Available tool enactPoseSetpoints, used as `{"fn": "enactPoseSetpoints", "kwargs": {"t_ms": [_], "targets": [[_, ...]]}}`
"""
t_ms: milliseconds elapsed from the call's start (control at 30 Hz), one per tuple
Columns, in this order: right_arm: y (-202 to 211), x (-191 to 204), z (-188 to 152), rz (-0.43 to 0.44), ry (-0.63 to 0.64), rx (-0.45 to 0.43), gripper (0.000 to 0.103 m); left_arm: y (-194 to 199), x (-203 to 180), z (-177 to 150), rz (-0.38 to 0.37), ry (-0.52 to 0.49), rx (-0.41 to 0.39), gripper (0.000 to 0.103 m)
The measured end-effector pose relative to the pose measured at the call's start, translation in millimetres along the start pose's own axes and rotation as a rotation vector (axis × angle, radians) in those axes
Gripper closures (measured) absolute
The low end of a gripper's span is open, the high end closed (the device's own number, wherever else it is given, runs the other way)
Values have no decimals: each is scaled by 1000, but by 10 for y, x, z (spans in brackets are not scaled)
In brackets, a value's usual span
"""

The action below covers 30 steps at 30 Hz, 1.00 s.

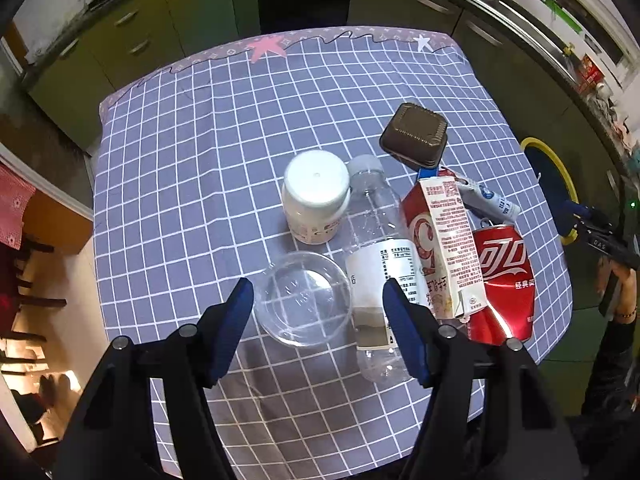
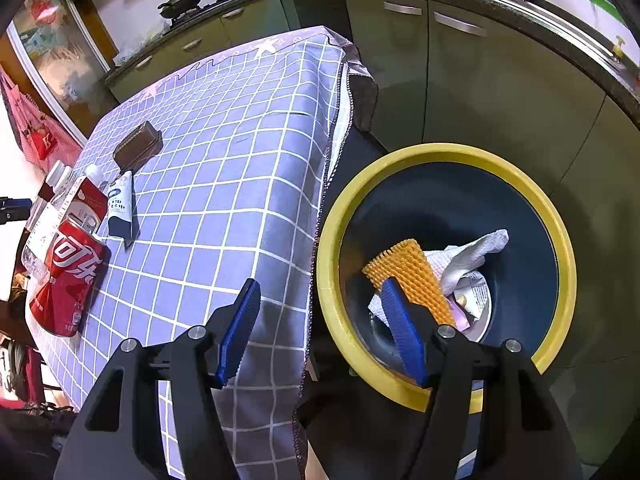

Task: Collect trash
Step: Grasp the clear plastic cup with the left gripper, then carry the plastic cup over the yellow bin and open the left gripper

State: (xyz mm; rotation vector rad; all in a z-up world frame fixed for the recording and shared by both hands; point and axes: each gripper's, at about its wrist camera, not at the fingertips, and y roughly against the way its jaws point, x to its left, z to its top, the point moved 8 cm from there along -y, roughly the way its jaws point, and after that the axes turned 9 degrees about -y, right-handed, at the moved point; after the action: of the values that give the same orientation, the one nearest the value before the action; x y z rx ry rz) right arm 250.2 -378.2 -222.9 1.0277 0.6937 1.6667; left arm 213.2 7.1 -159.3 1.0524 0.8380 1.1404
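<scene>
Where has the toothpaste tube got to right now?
The toothpaste tube lies on the checked tablecloth, between the brown tray and the red can, in the right wrist view.

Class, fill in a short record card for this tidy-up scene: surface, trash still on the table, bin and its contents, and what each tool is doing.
surface: table with grid tablecloth
trash on table: clear plastic cup, plastic bottle lying down, white jar, red carton, crushed cola can, tube, brown tray
bin: yellow-rimmed bin beside the table
bin contents: orange mesh piece, crumpled white paper
left tool: open, empty, above the cup and bottle
right tool: open, empty, between table edge and bin
</scene>
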Motion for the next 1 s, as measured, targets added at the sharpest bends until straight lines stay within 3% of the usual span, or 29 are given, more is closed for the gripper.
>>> {"fn": "enactPoseSetpoints", "kwargs": {"t_ms": [300, 533, 800, 1000], "targets": [[-48, 14, -9, 12, 4, 10, 40, -137, 29, -25, -1, 19, 22, 40], [-17, 12, -29, 19, 6, 6, 40, -295, 53, -32, 4, 11, 49, 48], [119, -37, 1, 27, -9, -26, 40, 208, 146, 52, 66, -6, -43, 49], [299, -105, -4, 30, -26, -65, 40, 661, -183, 242, 74, -93, -123, 49]]}}
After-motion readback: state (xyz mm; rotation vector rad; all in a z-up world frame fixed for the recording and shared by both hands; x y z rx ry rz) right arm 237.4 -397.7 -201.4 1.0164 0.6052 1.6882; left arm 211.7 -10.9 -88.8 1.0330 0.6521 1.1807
